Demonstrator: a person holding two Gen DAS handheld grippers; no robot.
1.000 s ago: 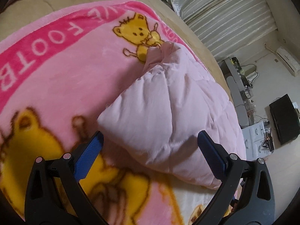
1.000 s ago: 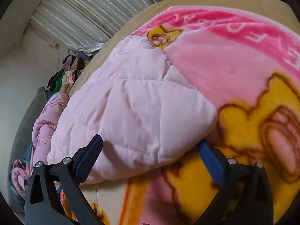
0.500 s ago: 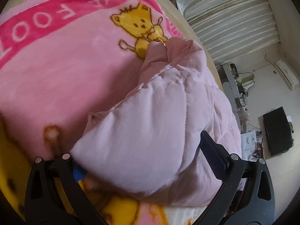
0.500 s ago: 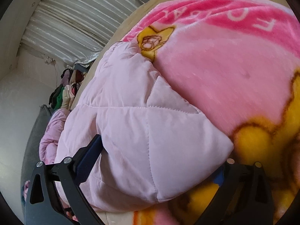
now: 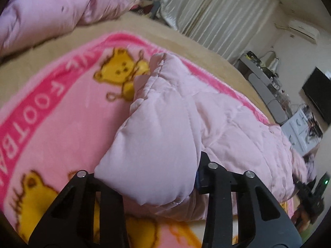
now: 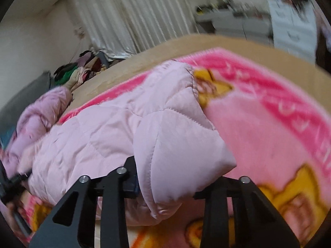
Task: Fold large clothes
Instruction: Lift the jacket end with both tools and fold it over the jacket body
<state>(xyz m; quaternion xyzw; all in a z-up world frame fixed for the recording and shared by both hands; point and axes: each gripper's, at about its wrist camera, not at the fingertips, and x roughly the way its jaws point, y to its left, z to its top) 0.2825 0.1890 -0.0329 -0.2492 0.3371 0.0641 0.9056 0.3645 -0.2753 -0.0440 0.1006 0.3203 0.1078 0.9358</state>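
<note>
The left gripper [image 5: 149, 175] and the right gripper [image 6: 175, 184] are angled downward, their jaws having just been closing, and a corner of the pink quilted jacket [image 5: 165, 128] is clamped between the fingers of each.

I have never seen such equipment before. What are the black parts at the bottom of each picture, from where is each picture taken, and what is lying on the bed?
The black parts are two-finger grippers, hand tools that a person holds, one in each hand. Each gripper carries a wide-angle camera that looks forward along its fingers, so one picture comes from the left gripper and the other from the right gripper.

On the bed lies a pink blanket with yellow bears. On the blanket lies a pale pink quilted jacket.

Both grippers have just been closing, and each now pinches a padded corner of the jacket between its fingers. The right gripper also appears at the right edge of the left picture. Behind the bed are curtains and a pile of clothes.
</note>
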